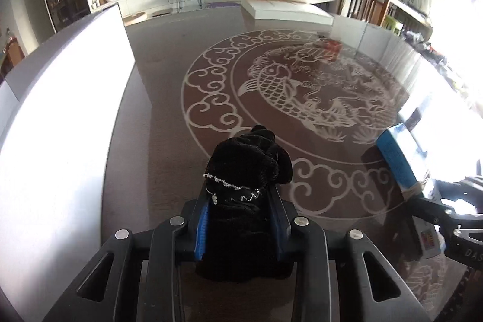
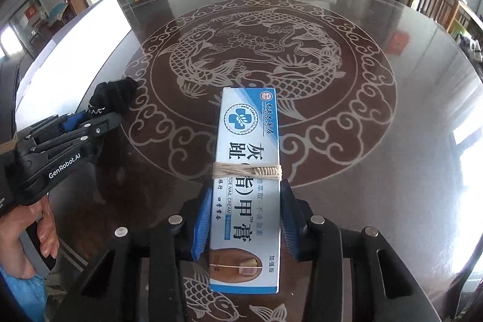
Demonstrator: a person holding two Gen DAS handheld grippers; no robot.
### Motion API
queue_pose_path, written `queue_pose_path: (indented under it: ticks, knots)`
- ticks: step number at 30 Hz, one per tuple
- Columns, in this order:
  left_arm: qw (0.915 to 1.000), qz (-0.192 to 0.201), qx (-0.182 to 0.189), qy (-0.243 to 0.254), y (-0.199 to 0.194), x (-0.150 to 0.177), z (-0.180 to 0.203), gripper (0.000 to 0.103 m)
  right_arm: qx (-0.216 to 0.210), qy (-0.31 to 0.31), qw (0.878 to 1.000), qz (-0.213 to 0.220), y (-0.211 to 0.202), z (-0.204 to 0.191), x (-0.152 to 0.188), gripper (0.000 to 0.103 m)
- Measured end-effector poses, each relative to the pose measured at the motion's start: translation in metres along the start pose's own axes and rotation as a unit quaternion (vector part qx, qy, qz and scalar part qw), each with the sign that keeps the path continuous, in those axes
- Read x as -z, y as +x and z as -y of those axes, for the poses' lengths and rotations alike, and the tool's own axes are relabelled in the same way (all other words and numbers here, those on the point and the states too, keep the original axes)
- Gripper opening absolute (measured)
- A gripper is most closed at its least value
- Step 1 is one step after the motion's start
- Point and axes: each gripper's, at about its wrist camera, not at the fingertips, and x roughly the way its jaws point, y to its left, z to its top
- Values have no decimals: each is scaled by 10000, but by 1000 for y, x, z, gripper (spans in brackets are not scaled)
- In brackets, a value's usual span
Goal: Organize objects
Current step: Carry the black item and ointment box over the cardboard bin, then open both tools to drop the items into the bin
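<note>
Your left gripper (image 1: 241, 219) is clamped on a black velvet pouch (image 1: 246, 171) (silver trim around it) above the glass table (image 1: 169, 141). Your right gripper (image 2: 246, 219) grips a twine-wrapped toe nail cream box (image 2: 247, 171), lengthwise between the pads.

Black velvet pouch (image 1: 244, 201) hides left tool's fingertips.

Count: 1 black velvet pouch (image 1: 246, 171) between left jaws, 1 cream box (image 2: 247, 171) between right jaws, 1 white box (image 2: 72, 50) left of both.
</note>
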Motion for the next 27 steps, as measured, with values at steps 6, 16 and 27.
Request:
queue_pose_path:
  ticks: [6,16,27]
  knots:
    - [9936,500,858,-536,-61,4,0,32,-676,537,9958,294,-45,12,1,42]
    - [9885,1247,-26,-850,-216,16,-112,33,-2121,-721,9705,891,-135,-151,-46,42]
    - [9613,4,-2011,-1881,-179,78,-234,73,-2617,-2082,9415,-413,-55,-343,-23,63]
